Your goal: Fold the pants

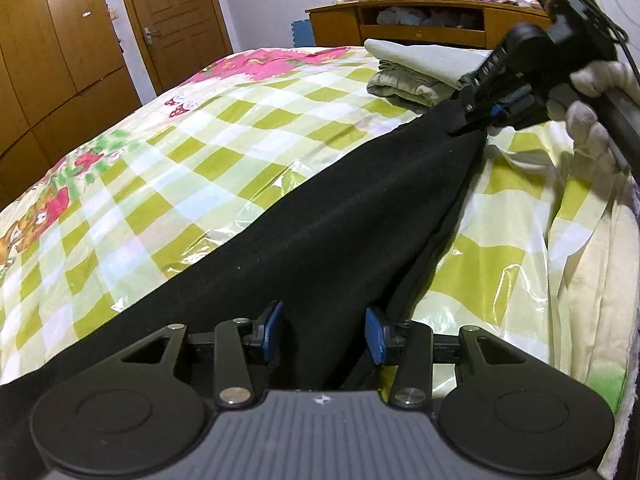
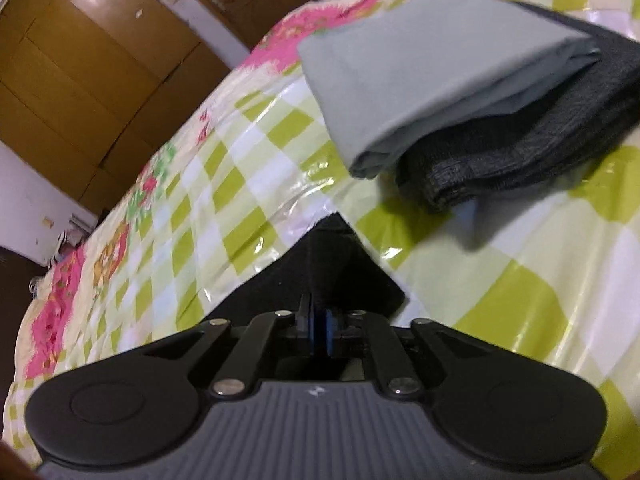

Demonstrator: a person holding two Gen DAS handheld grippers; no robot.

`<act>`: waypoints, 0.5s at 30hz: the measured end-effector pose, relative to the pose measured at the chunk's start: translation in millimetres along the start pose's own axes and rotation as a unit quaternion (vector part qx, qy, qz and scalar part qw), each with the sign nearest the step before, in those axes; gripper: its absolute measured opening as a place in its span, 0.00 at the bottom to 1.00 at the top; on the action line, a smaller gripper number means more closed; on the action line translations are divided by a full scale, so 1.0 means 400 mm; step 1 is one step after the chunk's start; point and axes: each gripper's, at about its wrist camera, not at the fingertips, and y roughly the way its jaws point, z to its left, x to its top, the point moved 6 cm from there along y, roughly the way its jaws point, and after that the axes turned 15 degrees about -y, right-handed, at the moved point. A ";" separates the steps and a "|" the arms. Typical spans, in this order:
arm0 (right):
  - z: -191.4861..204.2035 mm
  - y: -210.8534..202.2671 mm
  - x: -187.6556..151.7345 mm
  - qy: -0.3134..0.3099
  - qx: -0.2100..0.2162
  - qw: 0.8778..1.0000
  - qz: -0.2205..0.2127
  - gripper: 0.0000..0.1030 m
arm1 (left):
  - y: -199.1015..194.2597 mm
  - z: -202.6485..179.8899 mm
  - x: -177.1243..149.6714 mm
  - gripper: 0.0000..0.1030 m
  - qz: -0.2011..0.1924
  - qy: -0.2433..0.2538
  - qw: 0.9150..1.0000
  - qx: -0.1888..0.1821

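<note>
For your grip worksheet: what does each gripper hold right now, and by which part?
The right gripper is shut on a corner of the black pants. The left gripper is open, pants between its fingers, gripping nothing.

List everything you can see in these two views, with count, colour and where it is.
Pants: one, black, stretched along the bed.
Bedcover: one, green and white checks with pink prints, glossy, under the pants.
Folded clothes: one stack, pale grey-green piece on a dark one, far end of the bed.
Wardrobe: one, brown wood, left wall.
Door: one, brown wood, shut.
Shelf unit: one, wooden, beyond the bed, clutter on top.
Left tongs: open, over the pants.
Right tongs: shut on the pants' far end.
</note>
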 end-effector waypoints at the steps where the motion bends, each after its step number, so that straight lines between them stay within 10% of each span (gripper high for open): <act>1: 0.004 0.001 0.005 0.002 0.005 1.000 -0.001 0.11 | -0.002 0.000 0.003 0.54 -0.001 -0.001 1.000 0.001; 10: 0.113 -0.105 0.092 -0.059 0.058 0.992 -0.093 0.04 | -0.025 -0.005 0.018 0.58 -0.018 -0.001 1.000 -0.003; 15: -0.016 0.008 -0.006 -0.005 -0.025 0.999 0.024 0.10 | -0.013 -0.010 -0.010 0.58 -0.004 -0.002 1.000 -0.007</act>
